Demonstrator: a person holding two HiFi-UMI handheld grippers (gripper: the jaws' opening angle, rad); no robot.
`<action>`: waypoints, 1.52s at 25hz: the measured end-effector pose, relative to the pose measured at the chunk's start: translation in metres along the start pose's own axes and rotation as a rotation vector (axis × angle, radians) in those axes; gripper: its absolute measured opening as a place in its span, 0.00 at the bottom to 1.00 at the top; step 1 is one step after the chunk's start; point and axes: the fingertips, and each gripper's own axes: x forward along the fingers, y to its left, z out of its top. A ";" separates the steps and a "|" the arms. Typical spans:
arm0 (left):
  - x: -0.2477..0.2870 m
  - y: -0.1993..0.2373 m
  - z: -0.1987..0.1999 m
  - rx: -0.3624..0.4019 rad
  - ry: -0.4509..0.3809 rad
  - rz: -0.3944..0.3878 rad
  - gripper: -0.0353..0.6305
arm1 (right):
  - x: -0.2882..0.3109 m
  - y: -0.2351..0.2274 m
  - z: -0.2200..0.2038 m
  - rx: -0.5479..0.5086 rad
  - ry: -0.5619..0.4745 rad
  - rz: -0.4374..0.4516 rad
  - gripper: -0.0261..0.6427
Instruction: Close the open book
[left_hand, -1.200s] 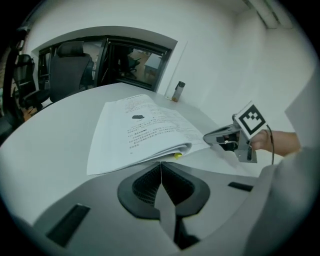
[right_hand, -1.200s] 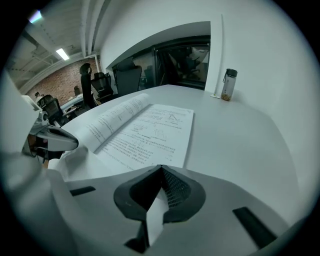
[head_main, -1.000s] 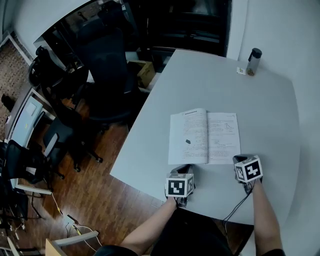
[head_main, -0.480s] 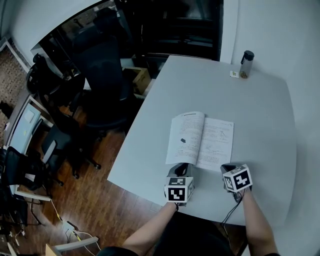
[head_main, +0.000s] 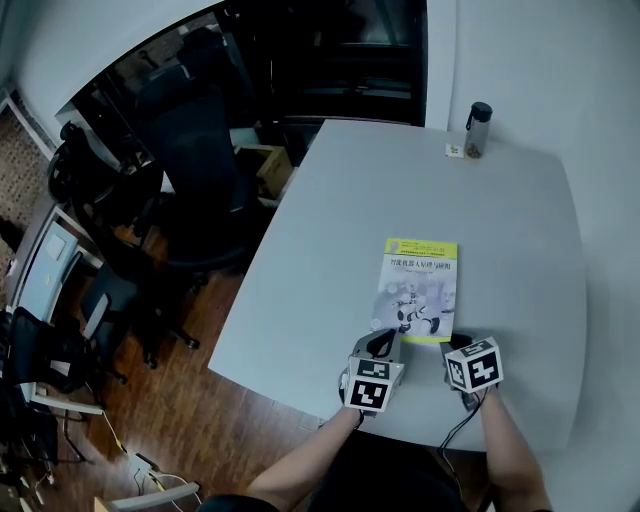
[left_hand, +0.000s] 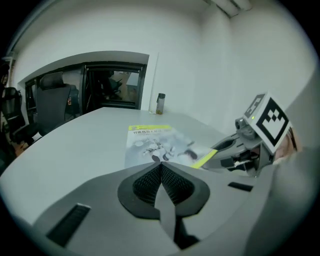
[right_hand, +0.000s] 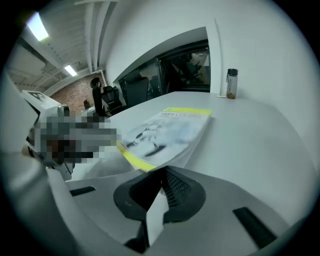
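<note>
The book (head_main: 421, 289) lies shut on the white table (head_main: 330, 220), its cover up with a yellow-green band at the far end. It also shows in the left gripper view (left_hand: 154, 144) and the right gripper view (right_hand: 167, 129). My left gripper (head_main: 383, 344) is shut and empty, just short of the book's near left corner. My right gripper (head_main: 458, 352) is shut and empty at the near right corner. In each gripper view the pads meet with nothing between them: left gripper (left_hand: 161, 165), right gripper (right_hand: 162, 173).
A dark-capped bottle (head_main: 477, 129) stands at the table's far right corner beside a small flat item (head_main: 453, 150). Black office chairs (head_main: 190, 130) crowd the floor to the left of the table. The table's near edge runs just under my grippers.
The book was open with two white pages up; its left half has swung over to the right and it now lies shut, cover up. My left gripper moved right, toward the book.
</note>
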 end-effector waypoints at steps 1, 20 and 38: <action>-0.002 0.003 -0.003 -0.003 0.006 0.006 0.06 | -0.006 -0.006 -0.002 0.002 -0.006 -0.010 0.05; -0.046 -0.001 -0.003 -0.077 -0.022 0.061 0.06 | 0.009 -0.017 -0.014 -0.068 0.077 0.017 0.05; -0.121 -0.037 0.066 0.001 -0.244 -0.061 0.06 | -0.128 0.046 0.088 -0.038 -0.509 0.039 0.05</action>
